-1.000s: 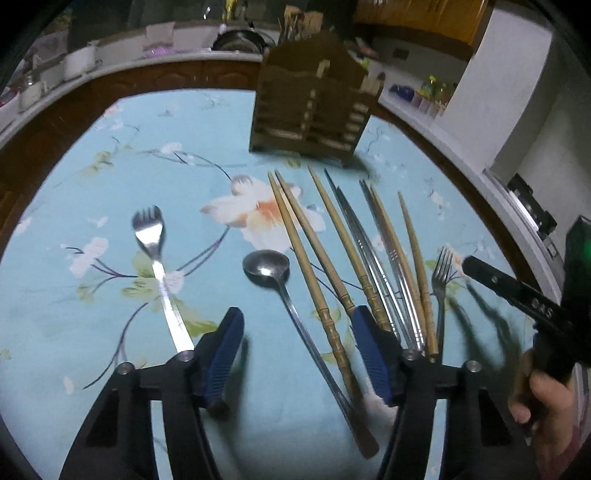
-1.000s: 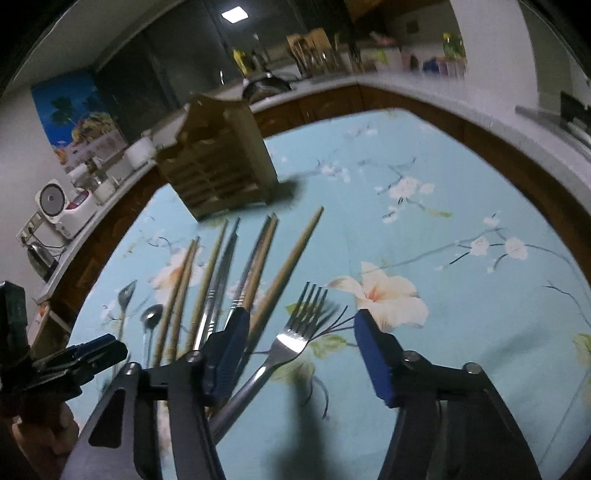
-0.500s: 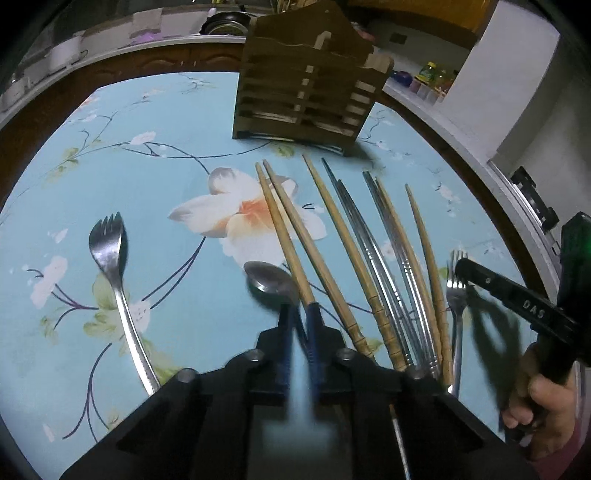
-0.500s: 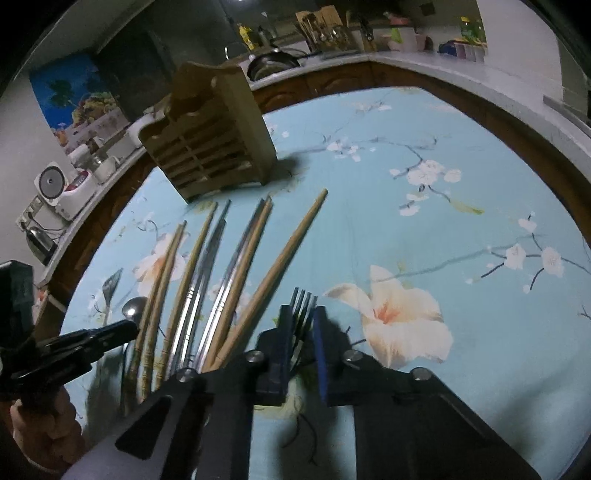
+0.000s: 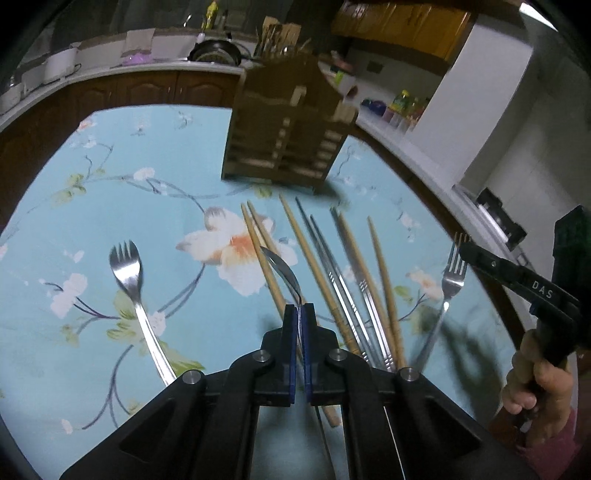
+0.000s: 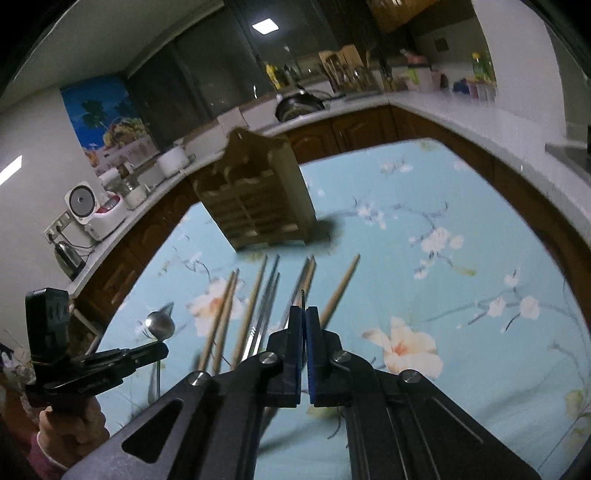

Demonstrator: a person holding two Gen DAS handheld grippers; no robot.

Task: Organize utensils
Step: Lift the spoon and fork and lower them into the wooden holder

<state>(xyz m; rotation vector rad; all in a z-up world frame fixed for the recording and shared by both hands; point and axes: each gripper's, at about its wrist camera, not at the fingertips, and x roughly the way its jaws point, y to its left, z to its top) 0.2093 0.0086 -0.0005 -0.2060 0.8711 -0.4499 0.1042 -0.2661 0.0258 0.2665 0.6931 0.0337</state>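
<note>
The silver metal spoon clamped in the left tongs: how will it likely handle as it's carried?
The silver metal spoon is probably stiff: no visible sag. Its smooth, thin handle, pinched edge-on by the left tongs, may pivot or slip. Likely light.

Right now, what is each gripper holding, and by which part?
Left gripper: the spoon, by its handle near the bowl. Right gripper: a fork, by its neck.

Dim room w/ one ceiling light (image 6: pixel 264 26), heavy fisheye warp, motion blur, soft shadows on tablecloth (image 5: pixel 155 177).
</note>
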